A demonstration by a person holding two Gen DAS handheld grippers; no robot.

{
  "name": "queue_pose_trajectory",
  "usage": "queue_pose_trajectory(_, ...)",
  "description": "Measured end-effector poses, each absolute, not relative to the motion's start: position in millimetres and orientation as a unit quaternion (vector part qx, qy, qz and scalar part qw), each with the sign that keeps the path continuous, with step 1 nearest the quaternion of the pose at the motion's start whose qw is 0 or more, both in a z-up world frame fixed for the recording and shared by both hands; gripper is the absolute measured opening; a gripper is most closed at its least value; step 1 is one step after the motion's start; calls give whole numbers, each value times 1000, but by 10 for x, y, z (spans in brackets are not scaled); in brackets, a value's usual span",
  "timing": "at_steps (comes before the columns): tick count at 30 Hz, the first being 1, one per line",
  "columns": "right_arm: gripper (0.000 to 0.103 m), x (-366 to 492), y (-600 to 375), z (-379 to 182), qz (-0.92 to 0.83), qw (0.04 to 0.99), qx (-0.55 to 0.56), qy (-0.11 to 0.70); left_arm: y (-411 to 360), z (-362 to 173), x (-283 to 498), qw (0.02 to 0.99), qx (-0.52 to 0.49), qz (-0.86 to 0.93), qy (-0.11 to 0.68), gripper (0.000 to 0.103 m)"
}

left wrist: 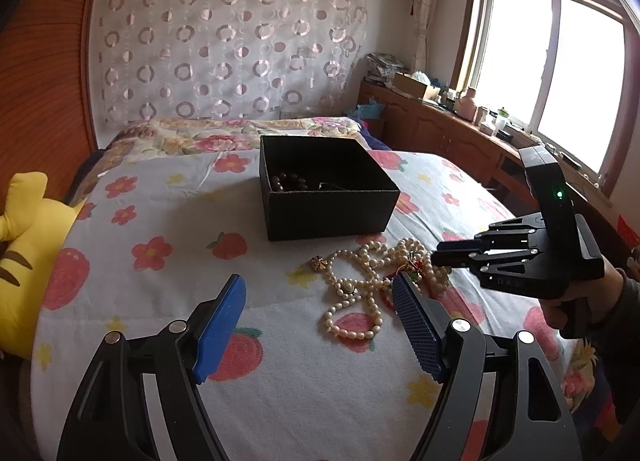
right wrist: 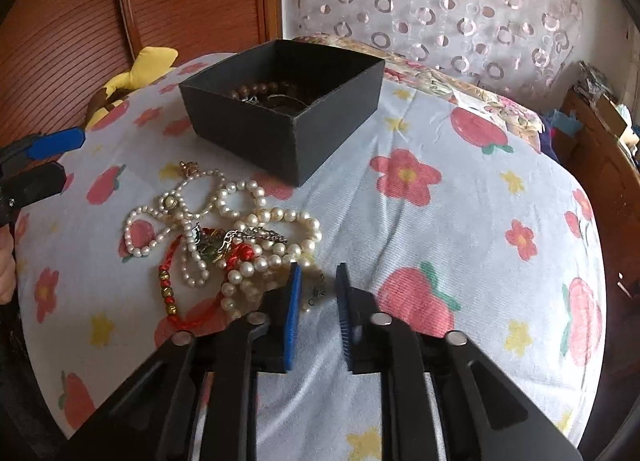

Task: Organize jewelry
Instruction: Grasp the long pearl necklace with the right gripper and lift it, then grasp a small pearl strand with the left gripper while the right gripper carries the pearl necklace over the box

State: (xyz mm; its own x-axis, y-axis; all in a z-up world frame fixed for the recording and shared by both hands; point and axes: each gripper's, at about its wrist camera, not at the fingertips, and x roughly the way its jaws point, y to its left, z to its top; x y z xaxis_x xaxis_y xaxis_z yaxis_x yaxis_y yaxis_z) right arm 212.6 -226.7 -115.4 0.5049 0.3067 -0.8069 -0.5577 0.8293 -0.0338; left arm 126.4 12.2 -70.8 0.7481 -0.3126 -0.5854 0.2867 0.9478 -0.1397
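Observation:
A tangle of pearl necklaces (left wrist: pixel 370 277) (right wrist: pixel 240 229) with a red beaded cord (right wrist: pixel 172 293) and a gold brooch (left wrist: pixel 319 263) lies on the flowered bedsheet. An open black box (left wrist: pixel 326 189) (right wrist: pixel 280 109) behind it holds brown beads (right wrist: pixel 260 91). My left gripper (left wrist: pixel 318 297) is wide open and empty, just in front of the pile. My right gripper (right wrist: pixel 318 275) is partly open and empty, its left pad at the pile's near edge; its body shows in the left wrist view (left wrist: pixel 520 257).
A yellow plush toy (left wrist: pixel 24 245) lies at the bed's left edge. A wooden cabinet (left wrist: pixel 452 129) with clutter runs under the window on the right. A wooden headboard and a patterned curtain stand behind the bed.

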Motion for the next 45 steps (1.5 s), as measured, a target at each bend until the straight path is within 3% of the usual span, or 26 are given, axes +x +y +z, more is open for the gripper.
queue_pose_trajectory(10, 6, 1843, -2631, -715, 222, 899, -131, 354, 43, -799, 1275, 926, -1, -163, 339, 72)
queue_pose_trajectory(15, 7, 1745, -2835, -283, 207, 920, -128, 307, -17, -873, 1317, 916, 9, -178, 360, 47)
queue_pose_trajectory(17, 7, 1721, -2873, -137, 206, 925, -127, 293, -26, -901, 1345, 912, 10, -181, 368, 42)
queue_pose_trajectory(33, 7, 1591, -2997, 524, 196, 942, -140, 232, -142, -1061, 1634, 888, 32, -191, 418, 29)
queue_pose_trajectory(37, 7, 1594, -2972, 512, 202, 941, -138, 232, -219, -1093, 1705, 885, 53, -191, 422, 15)
queue_pose_trajectory(38, 7, 1593, -2948, 504, 202, 941, -138, 232, -227, -1095, 1720, 883, 54, -193, 425, 5)
queue_pose_trajectory(45, 7, 1572, -2921, 502, 204, 941, -137, 231, -215, -929, 1616, 889, 45, -221, 398, 4)
